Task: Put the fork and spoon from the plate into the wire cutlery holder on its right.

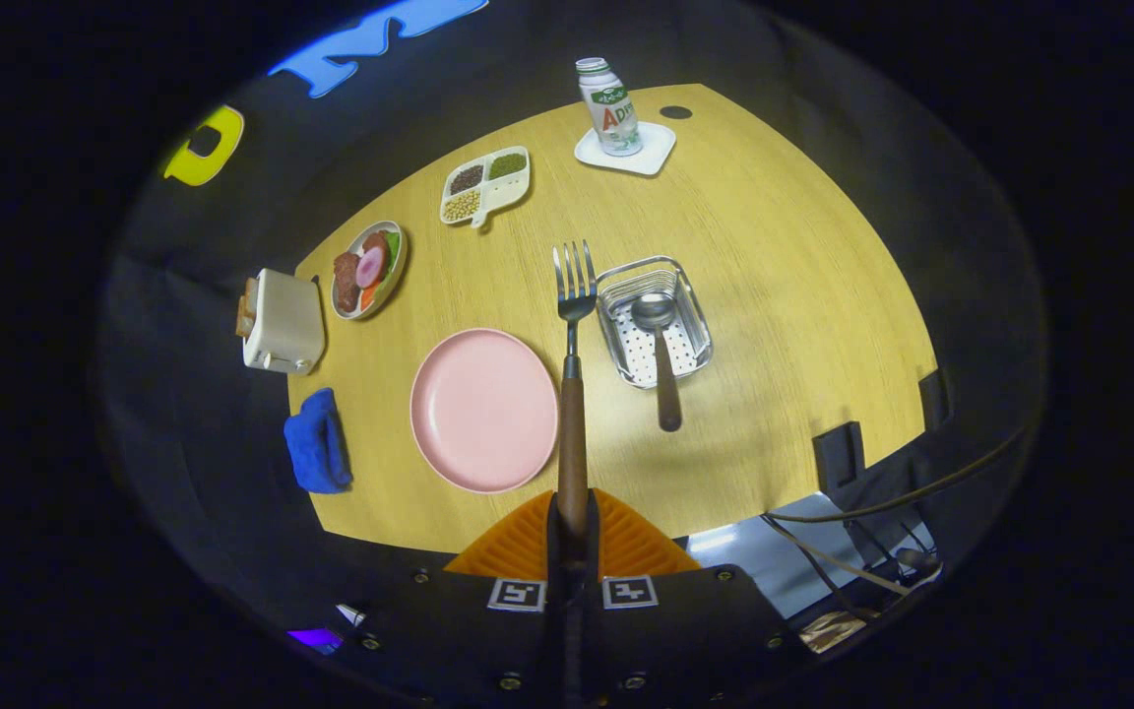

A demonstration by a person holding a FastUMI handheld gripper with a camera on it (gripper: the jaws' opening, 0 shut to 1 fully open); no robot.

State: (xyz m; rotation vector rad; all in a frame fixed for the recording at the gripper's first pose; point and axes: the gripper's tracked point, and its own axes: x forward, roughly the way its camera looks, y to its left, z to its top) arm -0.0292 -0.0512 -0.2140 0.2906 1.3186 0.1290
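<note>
My gripper (pixel 572 527) is shut on the fork (pixel 573 374), gripping the lower end of its wooden handle between the orange fingers (pixel 518 547). The fork points straight ahead, its steel tines high above the table between the pink plate (pixel 483 409) and the wire cutlery holder (pixel 653 320). The plate is bare and lies to the left of the fork. The spoon (pixel 663 364) rests in the holder, bowl inside it, wooden handle sticking out over the near rim onto the table.
On the wooden table (pixel 784 295) stand a white toaster (pixel 282 322) and a blue cloth (pixel 316 440) at the left, a plate of food (pixel 368 268), a divided dish of beans (pixel 485 184), and a bottle (pixel 610 106) on a white coaster at the back. Cables hang off the near right edge.
</note>
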